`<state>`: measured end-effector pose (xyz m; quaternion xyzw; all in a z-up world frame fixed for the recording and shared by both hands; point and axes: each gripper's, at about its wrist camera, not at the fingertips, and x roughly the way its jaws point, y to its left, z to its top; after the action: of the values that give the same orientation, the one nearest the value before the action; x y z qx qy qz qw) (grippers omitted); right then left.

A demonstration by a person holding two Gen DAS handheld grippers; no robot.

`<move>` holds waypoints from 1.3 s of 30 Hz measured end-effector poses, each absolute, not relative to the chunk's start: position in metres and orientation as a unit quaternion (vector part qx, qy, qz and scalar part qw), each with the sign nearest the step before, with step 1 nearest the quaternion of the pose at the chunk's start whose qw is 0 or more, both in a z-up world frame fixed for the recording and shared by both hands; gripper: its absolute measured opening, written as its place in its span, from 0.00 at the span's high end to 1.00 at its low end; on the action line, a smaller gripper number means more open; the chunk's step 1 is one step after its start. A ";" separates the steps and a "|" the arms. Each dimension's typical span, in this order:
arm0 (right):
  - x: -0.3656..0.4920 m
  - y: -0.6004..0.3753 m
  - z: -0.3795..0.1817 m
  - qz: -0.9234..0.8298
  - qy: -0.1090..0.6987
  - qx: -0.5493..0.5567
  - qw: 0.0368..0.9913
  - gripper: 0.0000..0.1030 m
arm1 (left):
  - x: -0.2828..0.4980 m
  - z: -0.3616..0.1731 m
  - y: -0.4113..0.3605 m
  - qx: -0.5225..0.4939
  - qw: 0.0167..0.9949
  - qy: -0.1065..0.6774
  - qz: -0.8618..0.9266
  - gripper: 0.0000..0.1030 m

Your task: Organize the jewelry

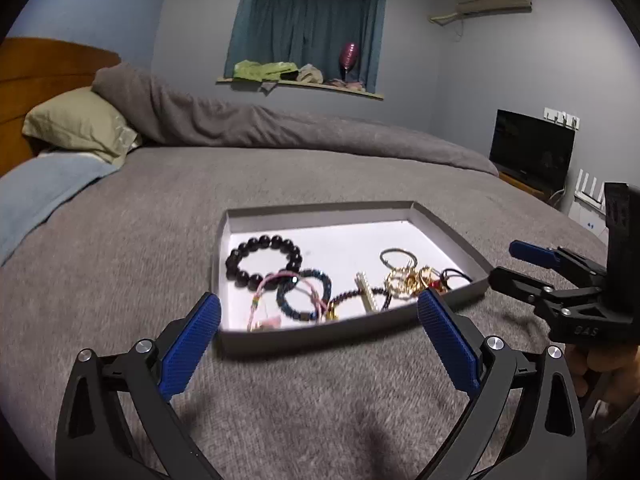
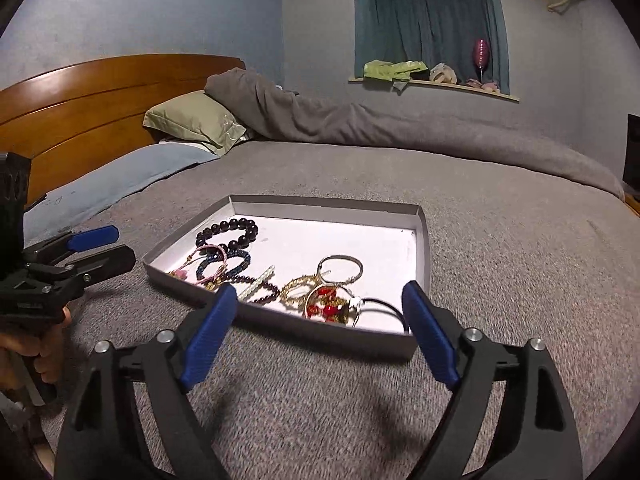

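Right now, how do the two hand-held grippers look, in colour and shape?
Both match. The left hand-held gripper and the right hand-held gripper have black plastic frames with cut-out arms, silver round bolts, and two long fingers faced with ribbed blue pads.

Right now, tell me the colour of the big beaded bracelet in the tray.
Black, glossy round beads; clearest in the left wrist view.

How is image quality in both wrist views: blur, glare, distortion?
Left wrist view: strong fisheye bending, bedspread slightly smeared, white tray floor glares. Right wrist view: same bending, tray floor overexposed, dim room, soft shadows under the right gripper.
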<state>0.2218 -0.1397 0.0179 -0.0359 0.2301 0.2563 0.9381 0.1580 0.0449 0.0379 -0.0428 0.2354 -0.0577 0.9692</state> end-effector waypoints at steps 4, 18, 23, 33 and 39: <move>0.205 -0.142 0.013 0.254 0.224 -0.038 0.940 0.10 | 0.146 0.032 0.041 -0.037 0.971 0.229 -0.055 0.05; 0.176 -0.145 0.007 0.254 0.180 -0.049 0.949 0.05 | 0.128 0.016 0.024 -0.016 0.978 0.201 -0.043 0.05; 0.179 -0.147 0.007 0.253 0.186 -0.042 0.948 0.05 | 0.129 0.016 0.029 -0.029 0.978 0.204 -0.042 0.05; 0.179 -0.143 0.006 0.254 0.186 -0.050 0.948 0.05 | 0.131 0.015 0.029 -0.025 0.977 0.206 -0.040 0.05; 0.178 -0.143 0.006 0.254 0.186 -0.050 0.948 0.05 | 0.130 0.015 0.029 -0.027 0.977 0.207 -0.036 0.05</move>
<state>0.1785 -0.1434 0.0063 -0.0495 0.1856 0.2542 0.9479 0.1302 0.0291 0.0149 -0.0269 0.2068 -0.0360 0.9773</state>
